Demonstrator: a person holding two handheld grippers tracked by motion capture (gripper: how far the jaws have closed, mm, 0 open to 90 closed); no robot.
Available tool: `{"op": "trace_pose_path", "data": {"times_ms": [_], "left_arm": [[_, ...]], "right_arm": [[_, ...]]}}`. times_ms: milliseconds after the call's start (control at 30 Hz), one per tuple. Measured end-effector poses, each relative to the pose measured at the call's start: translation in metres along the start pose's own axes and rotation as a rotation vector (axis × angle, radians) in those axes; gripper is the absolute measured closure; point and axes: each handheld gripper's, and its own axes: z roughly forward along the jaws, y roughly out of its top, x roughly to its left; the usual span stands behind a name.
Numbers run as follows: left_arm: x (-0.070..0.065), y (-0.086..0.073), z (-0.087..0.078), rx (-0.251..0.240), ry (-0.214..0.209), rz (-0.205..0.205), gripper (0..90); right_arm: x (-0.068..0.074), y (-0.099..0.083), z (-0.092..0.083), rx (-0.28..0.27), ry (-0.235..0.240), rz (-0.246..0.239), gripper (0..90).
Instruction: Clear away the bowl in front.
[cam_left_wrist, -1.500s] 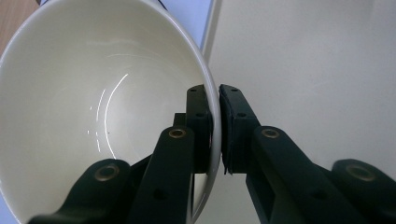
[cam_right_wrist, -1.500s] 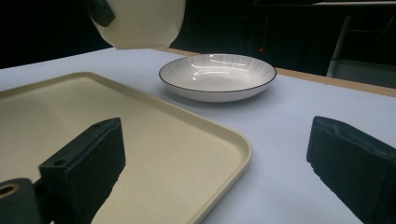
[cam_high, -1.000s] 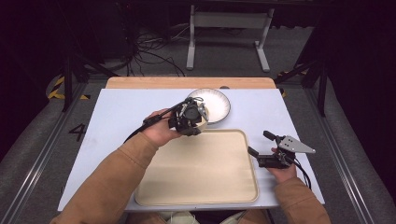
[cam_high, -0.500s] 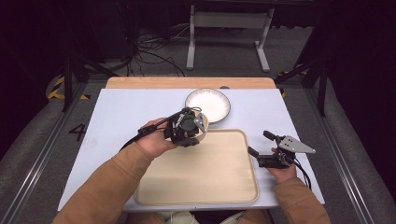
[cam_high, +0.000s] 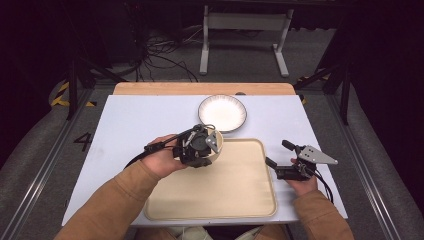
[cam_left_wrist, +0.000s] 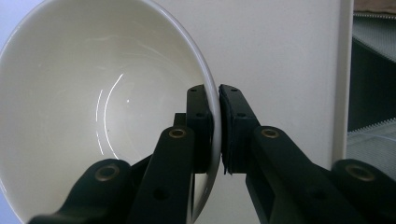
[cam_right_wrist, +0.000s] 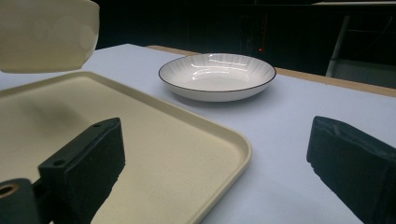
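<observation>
Bowl held over the tray's corner

The cream bowl (cam_high: 212, 145) hangs above the far left corner of the beige tray (cam_high: 235, 200), its rim pinched by the left gripper (cam_high: 200, 147). The right gripper (cam_high: 277, 155) gapes wide beside the tray, near the plate (cam_high: 222, 112)

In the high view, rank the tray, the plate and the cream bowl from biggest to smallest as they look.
1. Tray, by far the largest.
2. Plate.
3. Cream bowl, though the left gripper clamped on its rim hides much of it, and it is lifted nearer the camera, so its rank below the plate is less sure.
</observation>
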Motion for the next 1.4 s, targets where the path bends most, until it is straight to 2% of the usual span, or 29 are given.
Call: {"op": "trace_pose_path", "data": {"times_ms": [167, 233, 367, 867, 1067, 1400], "left_arm": [[-0.005, 0.0, 0.005, 0.009, -0.024, 0.017, 83.9], [-0.007, -0.001, 0.008, 0.017, -0.035, 0.015, 83.9], [-0.01, -0.001, 0.014, 0.046, -0.041, 0.036, 83.9], [-0.016, -0.005, 0.036, 0.105, -0.106, 0.058, 83.9], [-0.019, -0.002, 0.041, 0.109, -0.116, 0.082, 84.0], [-0.021, -0.001, 0.05, 0.118, -0.121, 0.085, 84.0]], "right_arm": [[0.0, 0.0, 0.0, 0.0, -0.001, 0.001, 4.5], [0.0, 0.0, 0.0, 0.0, -0.001, 0.001, 4.6], [0.0, 0.0, 0.0, 0.0, -0.001, 0.002, 4.5], [0.0, 0.0, 0.0, -0.001, -0.001, 0.003, 4.5], [0.0, 0.0, 0.0, -0.001, -0.001, 0.003, 4.5], [0.0, 0.0, 0.0, -0.002, 0.0, 0.004, 4.5]]}}
